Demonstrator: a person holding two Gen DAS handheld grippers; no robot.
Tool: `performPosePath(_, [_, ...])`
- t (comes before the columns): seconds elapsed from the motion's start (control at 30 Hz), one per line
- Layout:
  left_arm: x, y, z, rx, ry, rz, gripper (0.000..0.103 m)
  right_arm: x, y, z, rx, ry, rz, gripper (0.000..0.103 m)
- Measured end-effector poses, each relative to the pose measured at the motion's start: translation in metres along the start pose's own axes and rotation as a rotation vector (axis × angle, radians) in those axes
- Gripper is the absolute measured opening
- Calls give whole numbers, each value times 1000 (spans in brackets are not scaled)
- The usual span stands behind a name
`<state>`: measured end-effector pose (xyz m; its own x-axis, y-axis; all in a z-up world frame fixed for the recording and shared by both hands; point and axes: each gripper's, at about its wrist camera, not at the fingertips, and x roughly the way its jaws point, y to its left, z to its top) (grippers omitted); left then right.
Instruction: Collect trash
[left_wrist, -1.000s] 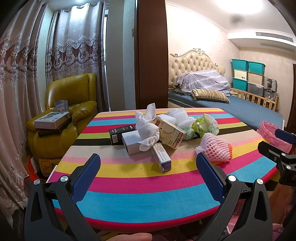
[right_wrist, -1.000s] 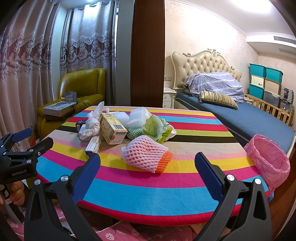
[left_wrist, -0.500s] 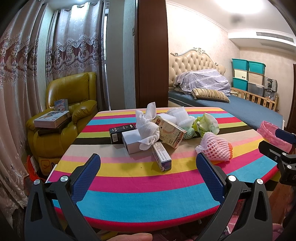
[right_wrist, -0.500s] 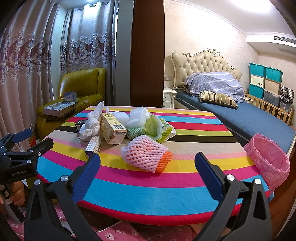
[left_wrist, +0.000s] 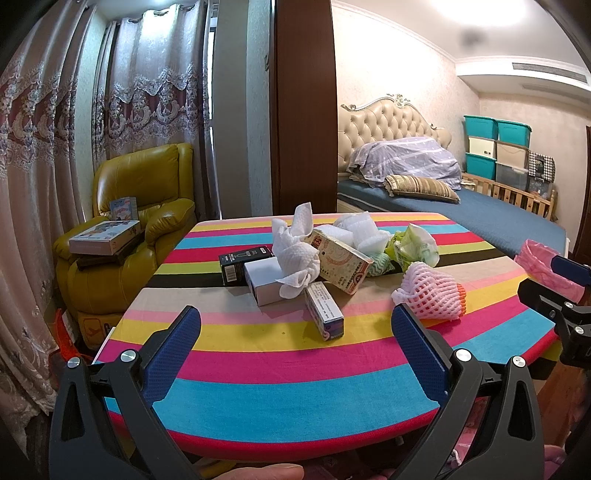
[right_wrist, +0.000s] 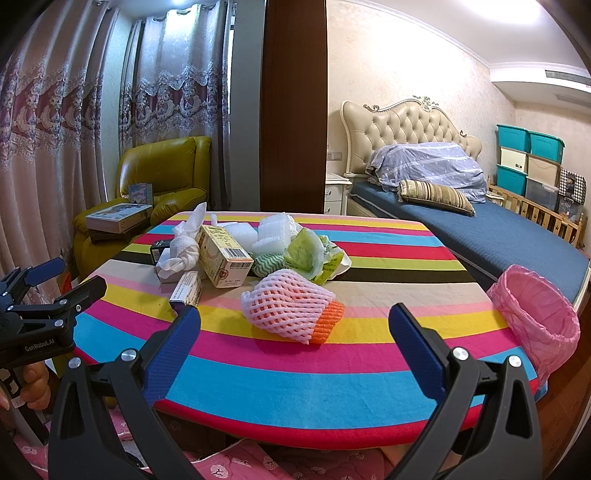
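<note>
Trash lies in a heap on the striped table (left_wrist: 280, 384) (right_wrist: 332, 369): a pink foam fruit net (left_wrist: 430, 293) (right_wrist: 286, 308), crumpled white paper towel (left_wrist: 297, 254) (right_wrist: 184, 249), a beige carton (left_wrist: 341, 260) (right_wrist: 223, 254), a small long box (left_wrist: 325, 312) (right_wrist: 186, 290), a white box (left_wrist: 264, 284), a black box (left_wrist: 243, 264), white foam (right_wrist: 273, 230) and a green wrapper (left_wrist: 415, 245) (right_wrist: 310, 254). A pink-lined bin (right_wrist: 535, 321) (left_wrist: 546, 264) stands at the table's right edge. My left gripper (left_wrist: 297, 336) and right gripper (right_wrist: 293, 336) both hang open above the near edge, holding nothing.
A yellow armchair (left_wrist: 129, 229) with boxes on it stands left of the table, before curtains (left_wrist: 37, 147). A bed (right_wrist: 480, 229) and stacked storage bins (right_wrist: 528, 162) lie to the right. A dark wooden post (left_wrist: 303, 110) rises behind the table.
</note>
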<state>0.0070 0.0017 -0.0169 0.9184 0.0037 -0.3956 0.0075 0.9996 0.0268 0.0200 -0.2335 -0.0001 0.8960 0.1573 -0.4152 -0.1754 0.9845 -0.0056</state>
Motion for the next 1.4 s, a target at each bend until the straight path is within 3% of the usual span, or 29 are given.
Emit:
performPosePath(0.43, [7,3,0,-20,44,-5,97,8,-7,-2,8,19,-13,99])
performPosePath(0.73, [11,-7,1,15,83,-101,97,34,-11,-6,-19,48,-4,99])
performPosePath(0.83, [19,-5,0,17,112,-79,97,48,-15,-8,-23,65,6,99])
performPosePath(0.93, [27,6,-1,-39,135,-102,97,65,-18,-11,-20,95,17,99])
performPosePath(1.07, [38,19,-5,-100,170,-77,97,90,-21,-11,-9,138,48,99])
performPosePath(1.17, [53,26,-8,-143,230,-91,97,108,-17,-8,-26,164,72,99])
performPosePath(1.4, [87,17,-3,-59,295,-93,97,155,5,4,-169,256,120,99])
